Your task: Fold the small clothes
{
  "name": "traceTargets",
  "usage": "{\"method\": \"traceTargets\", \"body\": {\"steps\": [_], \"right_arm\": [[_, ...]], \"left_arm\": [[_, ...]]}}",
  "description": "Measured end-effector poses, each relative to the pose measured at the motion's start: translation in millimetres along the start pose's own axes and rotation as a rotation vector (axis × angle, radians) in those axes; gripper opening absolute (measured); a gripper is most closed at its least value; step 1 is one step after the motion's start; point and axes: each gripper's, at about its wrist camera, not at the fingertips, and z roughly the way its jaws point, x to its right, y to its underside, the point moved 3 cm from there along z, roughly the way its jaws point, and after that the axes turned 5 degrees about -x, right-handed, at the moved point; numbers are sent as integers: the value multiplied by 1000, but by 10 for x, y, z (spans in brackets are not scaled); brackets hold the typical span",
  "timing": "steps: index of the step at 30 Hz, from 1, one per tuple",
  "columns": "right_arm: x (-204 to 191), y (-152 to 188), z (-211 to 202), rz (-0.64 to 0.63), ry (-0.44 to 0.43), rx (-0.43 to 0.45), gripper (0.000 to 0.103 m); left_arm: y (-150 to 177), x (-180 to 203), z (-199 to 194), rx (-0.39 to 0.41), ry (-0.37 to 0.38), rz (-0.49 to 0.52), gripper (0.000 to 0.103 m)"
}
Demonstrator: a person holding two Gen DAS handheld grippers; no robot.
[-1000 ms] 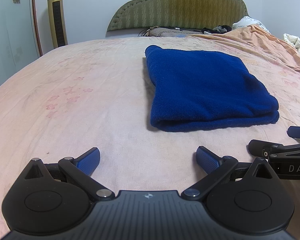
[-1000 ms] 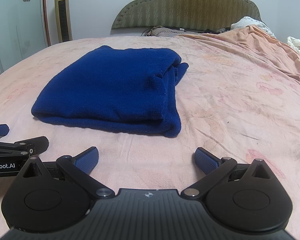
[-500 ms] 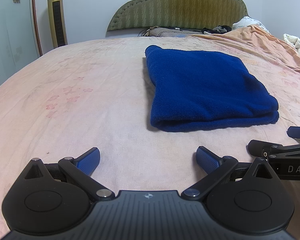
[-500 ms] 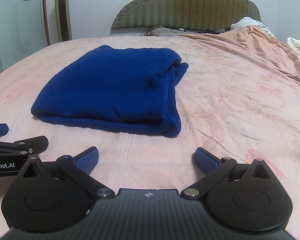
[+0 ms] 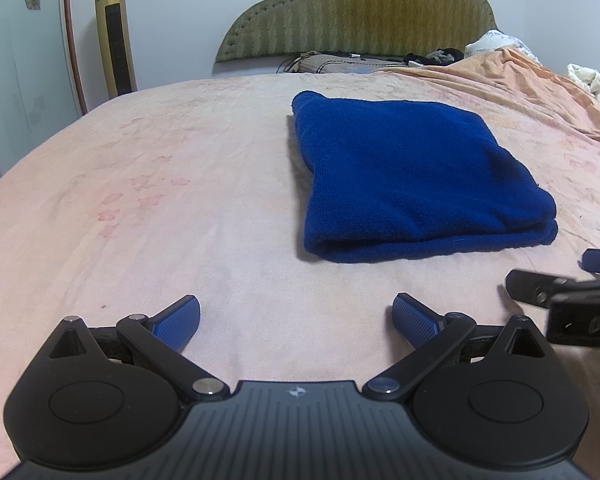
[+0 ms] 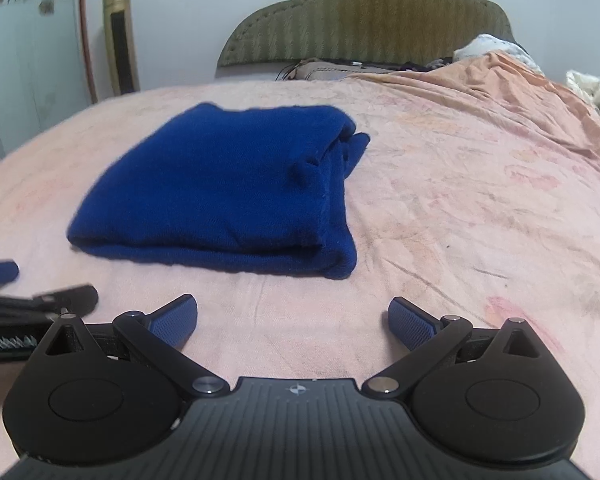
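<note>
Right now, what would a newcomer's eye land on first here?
The folded blue garment stands out, lying in a neat stack on the pink bedsheet. Near the camera, the left gripper and right gripper both sit open, short of the garment. The green headboard rises behind.
</note>
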Motion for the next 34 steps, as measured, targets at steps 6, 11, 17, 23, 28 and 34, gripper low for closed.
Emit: {"method": "traceTargets", "body": {"steps": [6, 11, 17, 23, 28, 34], "right_arm": [[-66, -38, -95, -42, 27, 3, 103], [-21, -45, -101, -17, 7, -9, 103], [6, -21, -82, -7, 3, -22, 103], [-1, -14, -71, -10, 0, -25, 103], [-17, -22, -61, -17, -3, -27, 103], [-29, -60, -43, -20, -16, -31, 103]], "left_arm": [[-8, 36, -93, 11, -28, 20, 103], [-7, 46, -129, 13, -27, 32, 103], [-26, 34, -110, 3, -23, 30, 103], [-30, 21, -115, 2, -28, 28, 103], [-50, -28, -107, -11, -20, 2, 103], [-69, -50, -134, 0, -34, 10, 103]]}}
